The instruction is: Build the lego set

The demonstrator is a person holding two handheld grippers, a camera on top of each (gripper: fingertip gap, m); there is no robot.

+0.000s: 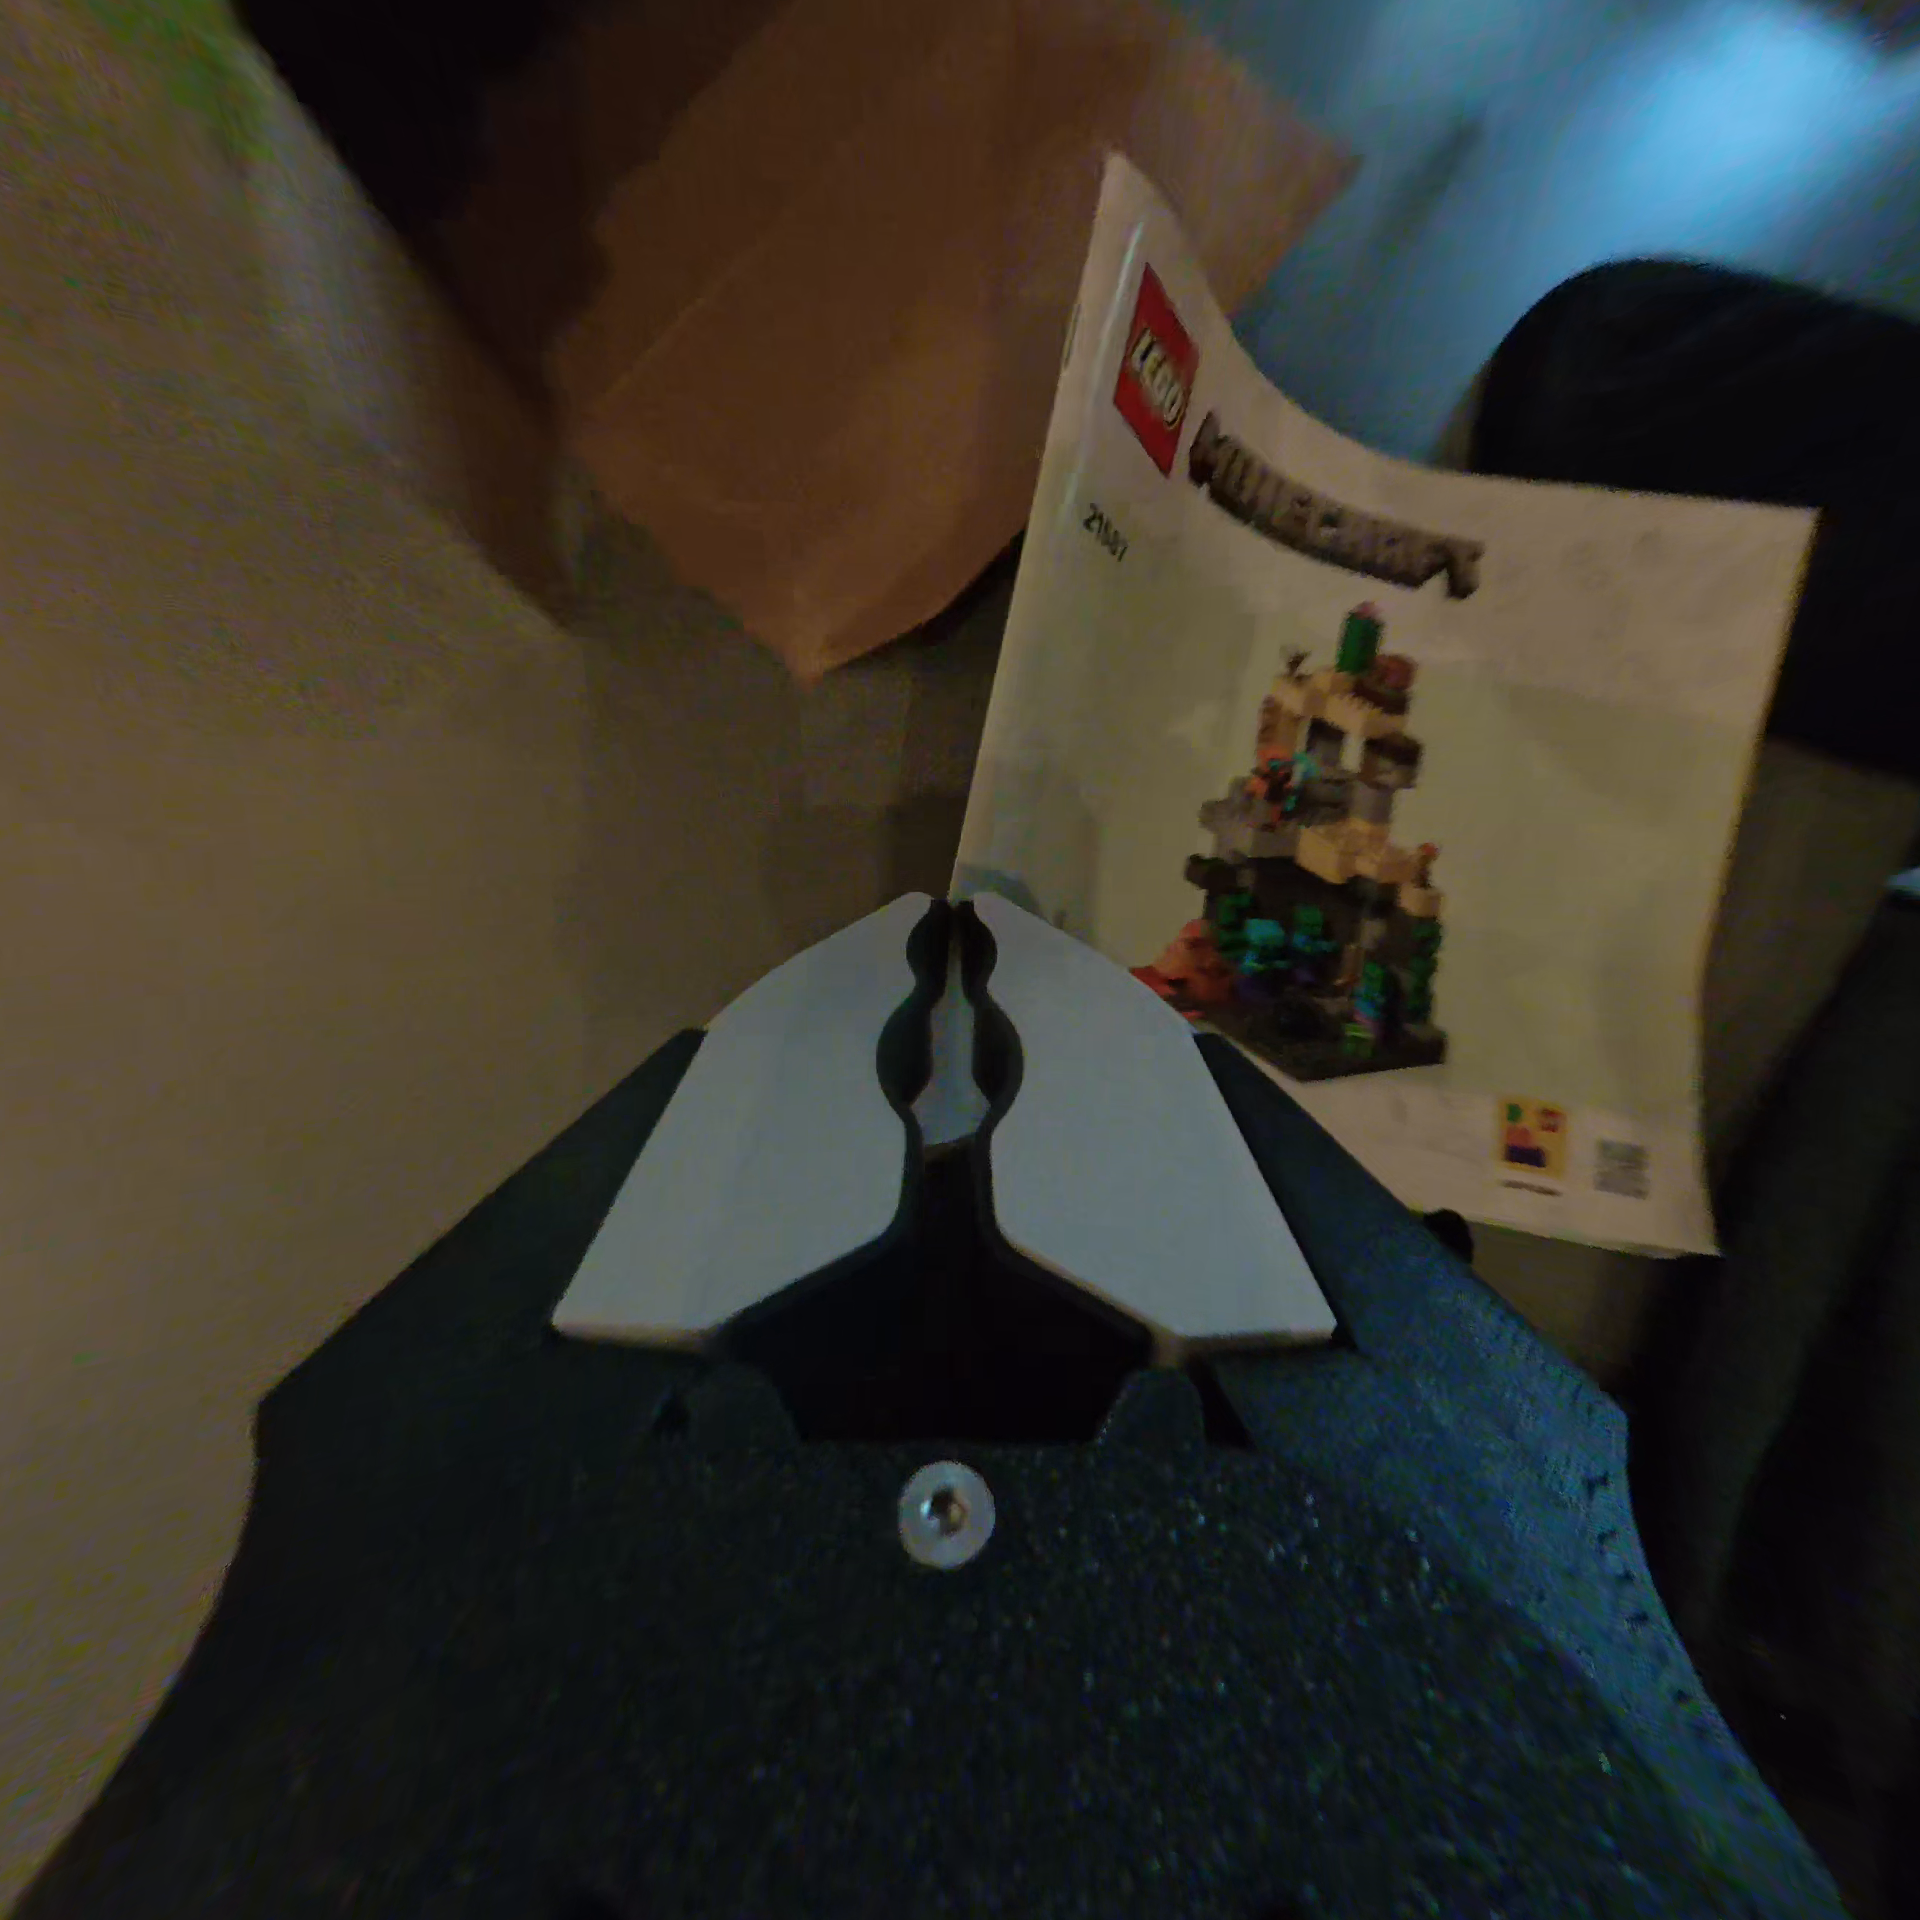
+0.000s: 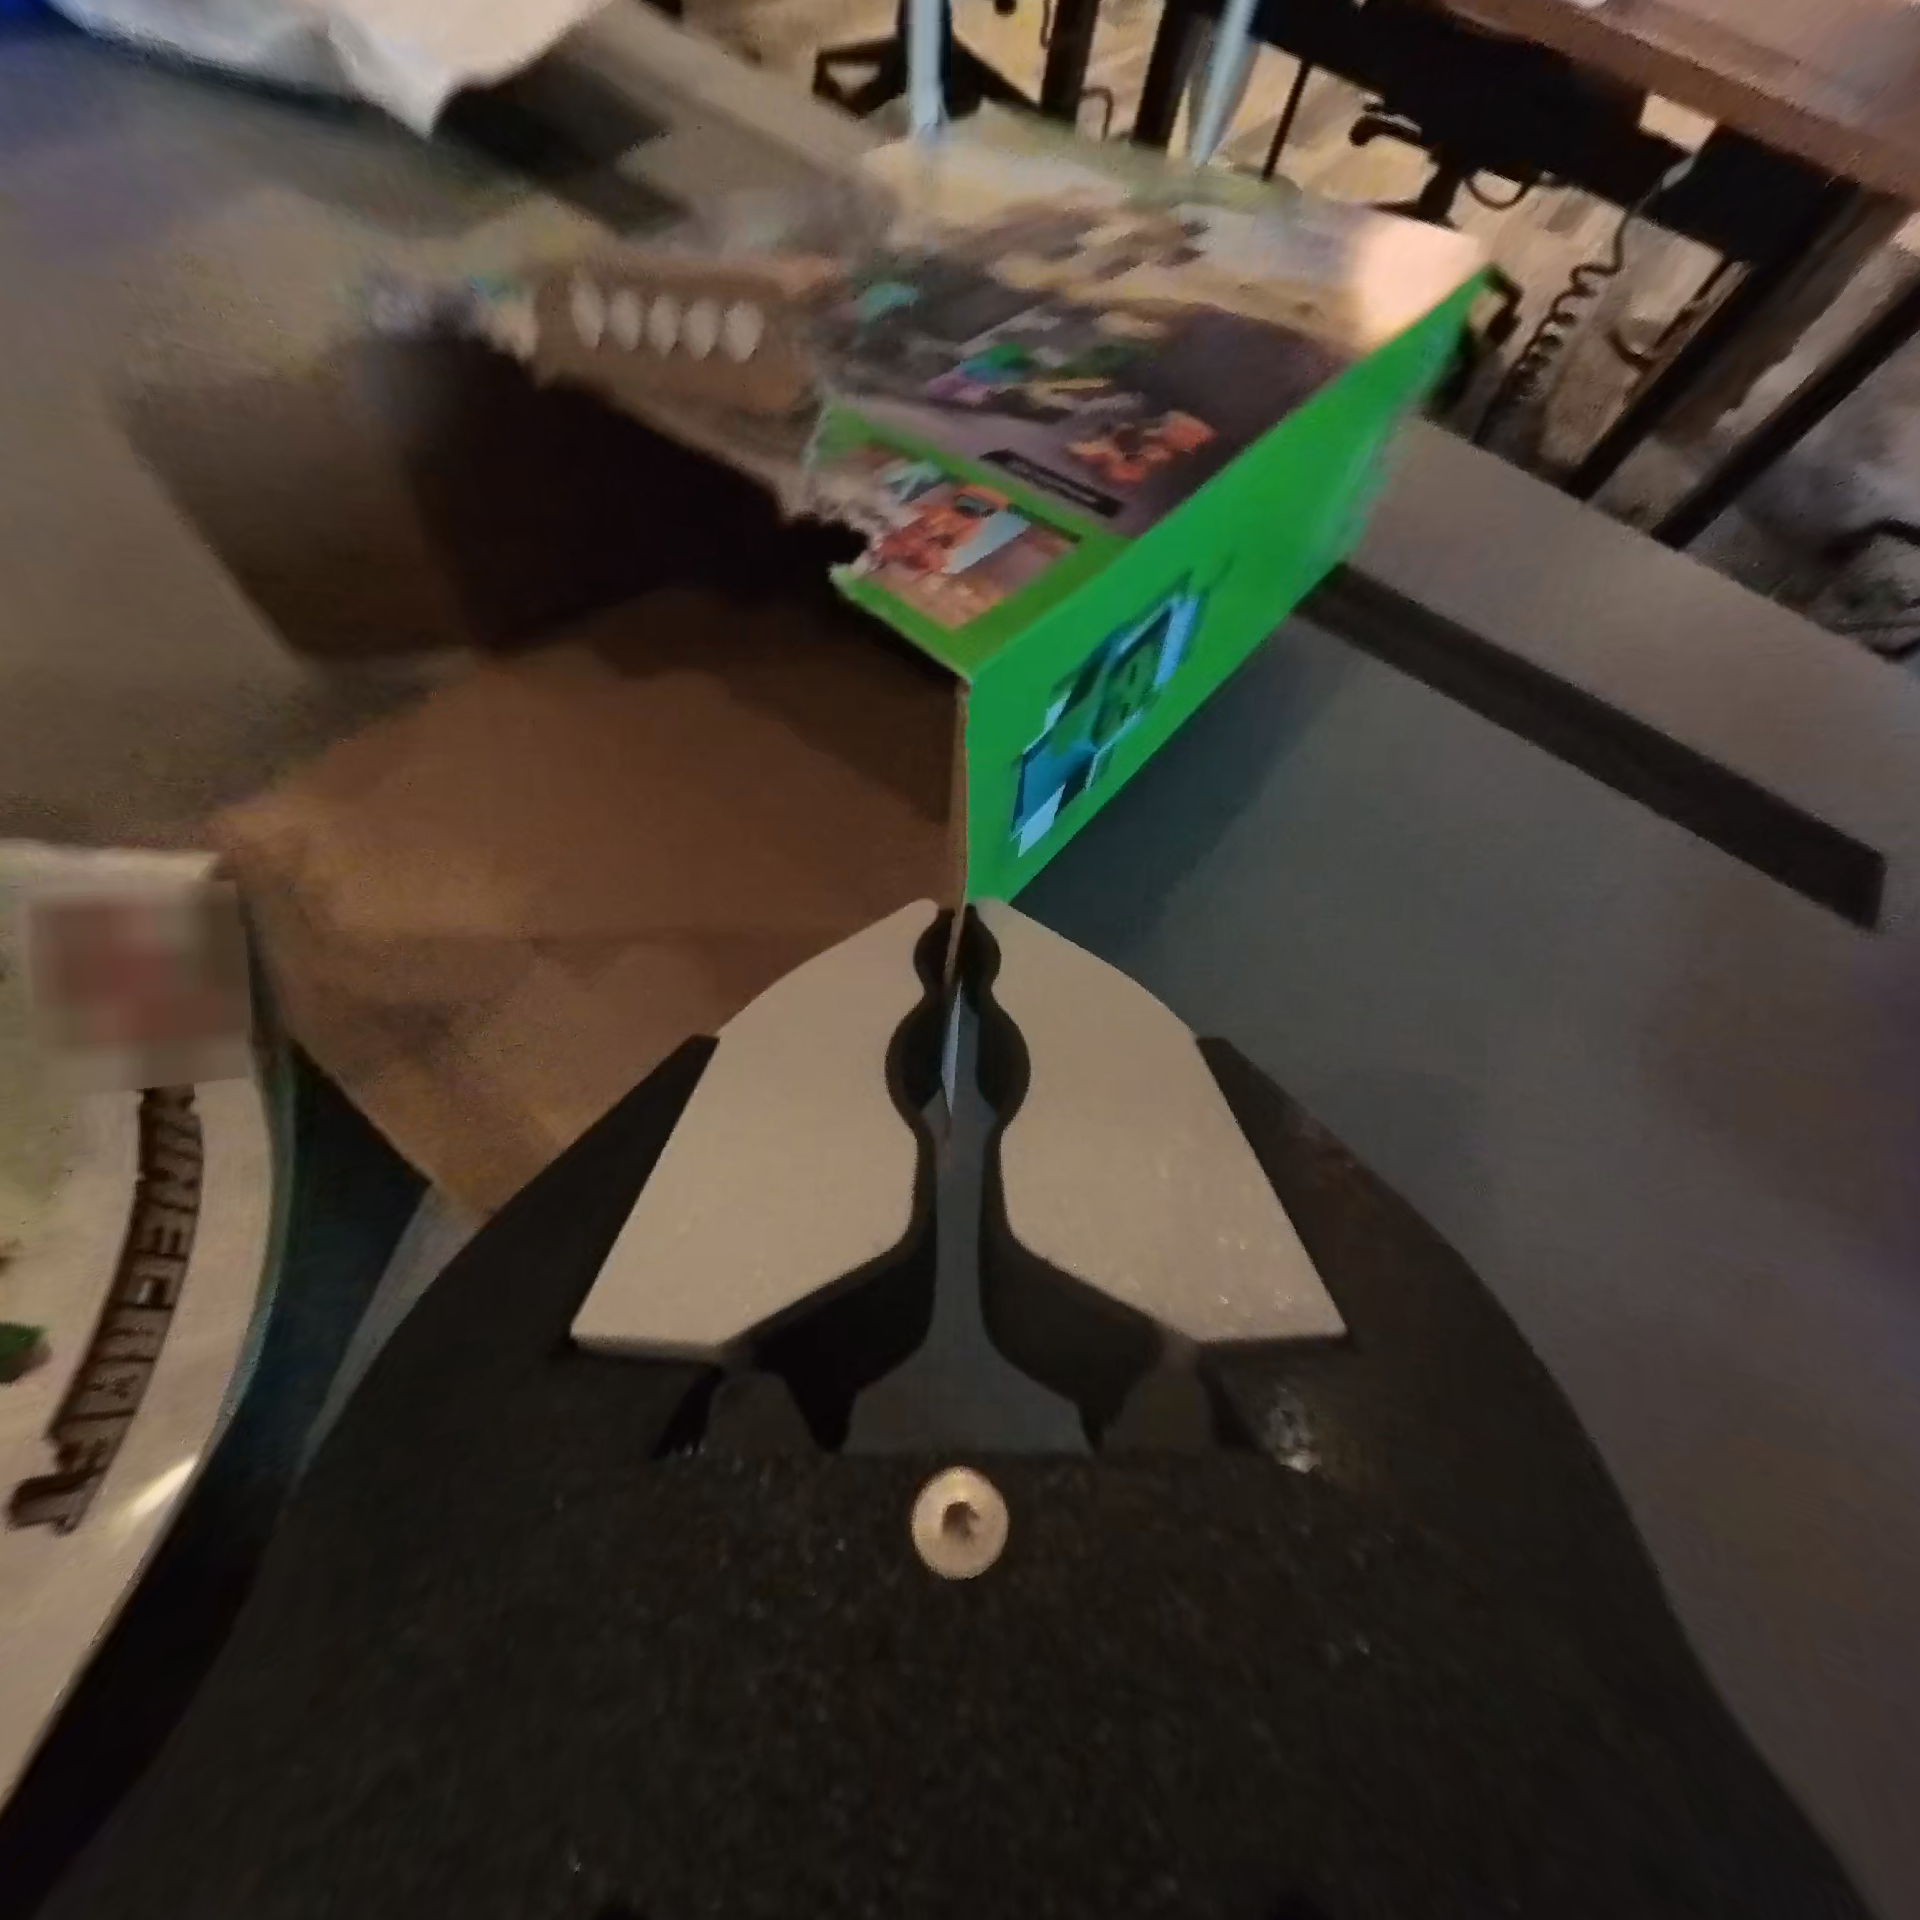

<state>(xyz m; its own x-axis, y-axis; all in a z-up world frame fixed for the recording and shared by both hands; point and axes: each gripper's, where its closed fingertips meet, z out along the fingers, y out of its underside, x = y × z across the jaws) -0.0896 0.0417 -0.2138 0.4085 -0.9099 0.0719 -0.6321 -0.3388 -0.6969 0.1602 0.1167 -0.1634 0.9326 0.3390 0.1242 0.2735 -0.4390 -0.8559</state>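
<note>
My left gripper (image 1: 953,914) is shut on the lower left corner of a white instruction booklet (image 1: 1351,790), which it holds up in the air; the cover bears a picture of a brick-built tower. My right gripper (image 2: 961,914) is shut on the edge of an open green lego box (image 2: 1132,644) at its torn end. The box's brown cardboard inside (image 2: 582,831) faces me and looks dark within. The booklet also shows at the left edge of the right wrist view (image 2: 114,1247), blurred.
A brown cardboard flap (image 1: 831,343) hangs behind the booklet. A dark rounded object (image 1: 1714,447) sits at the right. The box rests on a grey table (image 2: 1507,987). Dark furniture legs and a wooden table (image 2: 1558,104) stand beyond the far edge. The gap from one gripper's tips to the other's is roughly 25 centimetres.
</note>
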